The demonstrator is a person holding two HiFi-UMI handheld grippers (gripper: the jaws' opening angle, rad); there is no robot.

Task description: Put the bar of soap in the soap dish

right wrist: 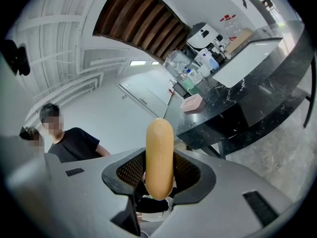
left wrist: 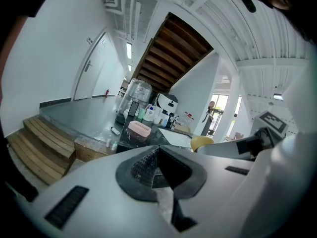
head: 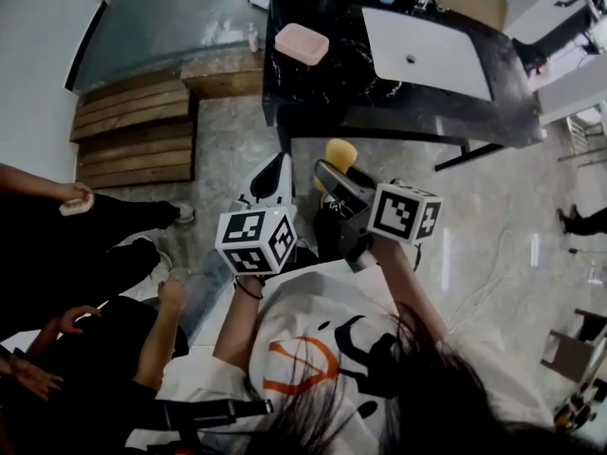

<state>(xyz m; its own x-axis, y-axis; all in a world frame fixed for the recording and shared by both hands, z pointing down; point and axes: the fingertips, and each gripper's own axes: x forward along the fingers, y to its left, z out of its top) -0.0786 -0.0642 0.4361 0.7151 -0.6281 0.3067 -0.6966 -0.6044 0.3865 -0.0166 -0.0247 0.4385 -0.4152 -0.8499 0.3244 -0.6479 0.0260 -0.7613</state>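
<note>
Grey stone floor [head: 493,245] lies between me and the dark marbled worktop [head: 313,98] at the far side, so I judge this to be the carry step: soap gripped, not yet delivered. The right claw [right wrist: 159,175] is clamped on the near end of the yellow bar of soap [right wrist: 159,152], with a pad on each side of it. The bar sticks out ahead of the claw. Its long axis runs along the jaws, and its rounded free end points forward, roughly toward the worktop. The left claw [left wrist: 157,165] has its jaws pressed together with nothing between them and rides just left of the right one. The pink soap dish [head: 302,44] sits on the left part of the worktop, left of the white sink [head: 427,53] and well apart from the soap. Next, I reckon, I must carry the bar over and tip it until its long axis lies flat along the dish's length. Then I lower it in, and only then part the jaws.
</note>
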